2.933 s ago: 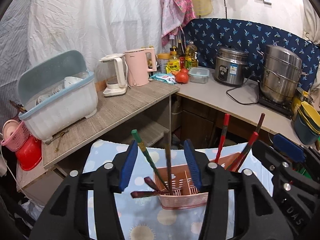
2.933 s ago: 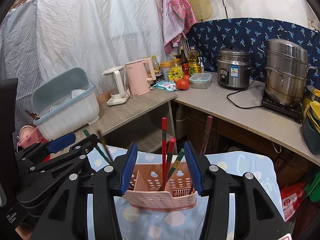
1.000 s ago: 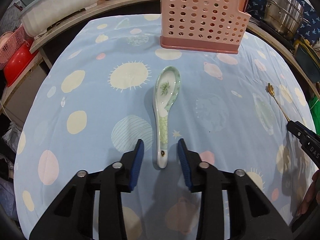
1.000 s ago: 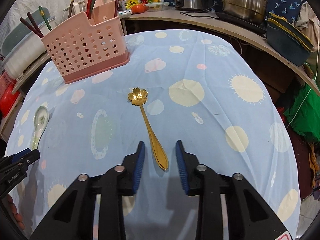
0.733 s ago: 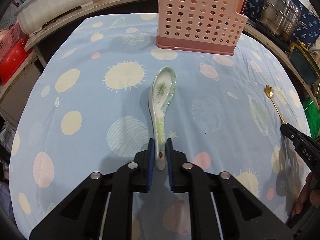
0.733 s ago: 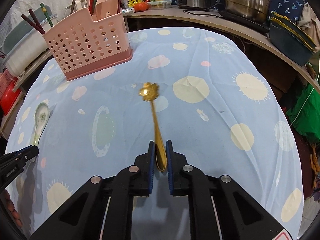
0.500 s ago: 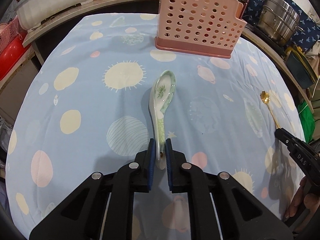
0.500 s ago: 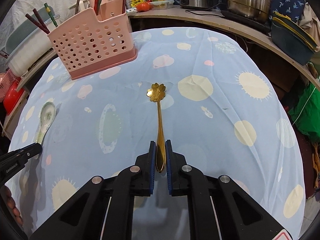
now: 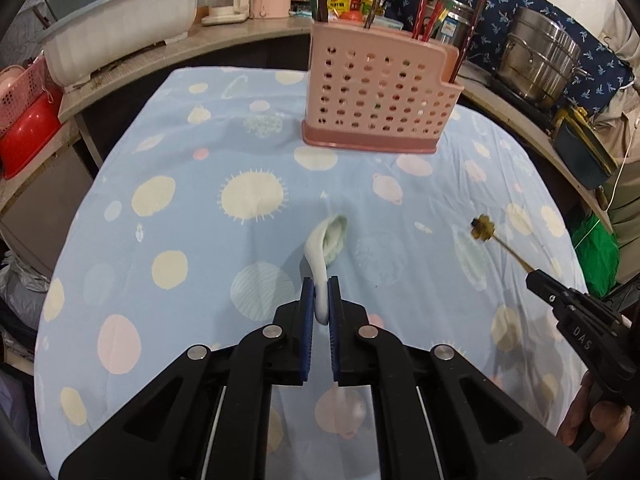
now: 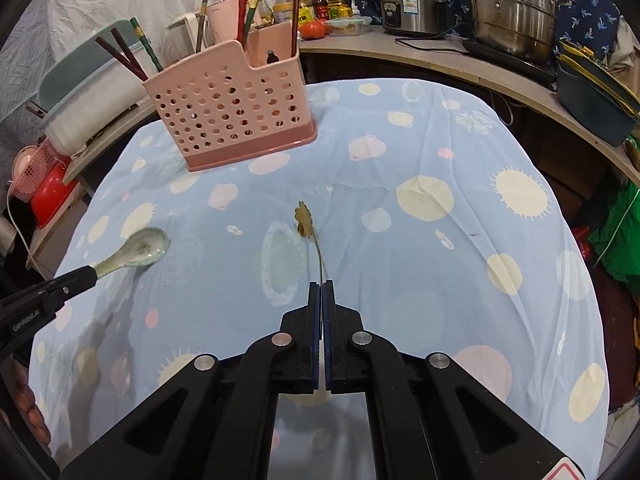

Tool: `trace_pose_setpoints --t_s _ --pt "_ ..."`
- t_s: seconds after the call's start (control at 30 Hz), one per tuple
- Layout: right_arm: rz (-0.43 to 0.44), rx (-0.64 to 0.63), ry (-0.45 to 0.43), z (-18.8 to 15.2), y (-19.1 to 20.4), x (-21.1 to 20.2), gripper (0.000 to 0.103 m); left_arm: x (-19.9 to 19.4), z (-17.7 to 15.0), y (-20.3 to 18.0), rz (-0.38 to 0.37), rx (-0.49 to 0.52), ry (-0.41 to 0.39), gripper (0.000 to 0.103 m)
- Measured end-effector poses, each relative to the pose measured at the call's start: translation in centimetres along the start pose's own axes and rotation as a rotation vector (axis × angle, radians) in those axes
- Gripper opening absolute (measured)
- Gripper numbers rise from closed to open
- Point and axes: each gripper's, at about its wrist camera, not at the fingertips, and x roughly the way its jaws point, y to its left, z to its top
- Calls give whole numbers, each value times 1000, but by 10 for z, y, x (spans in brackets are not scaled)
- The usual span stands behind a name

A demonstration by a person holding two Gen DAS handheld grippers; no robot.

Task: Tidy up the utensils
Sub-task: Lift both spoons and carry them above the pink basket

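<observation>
My left gripper [image 9: 319, 292] is shut on the handle of a white and green ceramic spoon [image 9: 326, 242], which hangs tilted above the blue spotted tablecloth [image 9: 180, 220]. The same spoon [image 10: 134, 254] shows at the left of the right wrist view. My right gripper [image 10: 321, 286] is shut on the thin handle of a gold flower-shaped spoon [image 10: 306, 222], also lifted off the cloth. That gold spoon [image 9: 486, 232] and the right gripper [image 9: 536, 276] appear at the right of the left wrist view. A pink perforated utensil holder [image 9: 380, 92] [image 10: 232, 108] with several chopsticks stands at the far side of the table.
Counters ring the table: a white dish drainer [image 9: 116, 28] and kettles at the left, steel pots [image 10: 512, 4] and a rice cooker at the right. A red basin [image 9: 28, 136] sits low at the left. A hand [image 9: 592, 416] holds the right gripper.
Both grippers closed on their spoons' handles and lifted them off the cloth; each spoon now tilts in the air. The holder sits lower in both views.
</observation>
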Motion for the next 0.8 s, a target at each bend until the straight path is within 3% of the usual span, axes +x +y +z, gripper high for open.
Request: trace_pose_setpoints --t_s 0.43,0.63,0.8 --pt "58 -6 -92 31 14 -43 1 -41 34 -11 -18 36 -87 6" --pt "95 -13 -148 64 21 -65 2 -64 62 -23 -29 74 -143 6" --pt "125 -35 -217 109 29 -84 2 -83 107 -34 -28 106 -196 6"
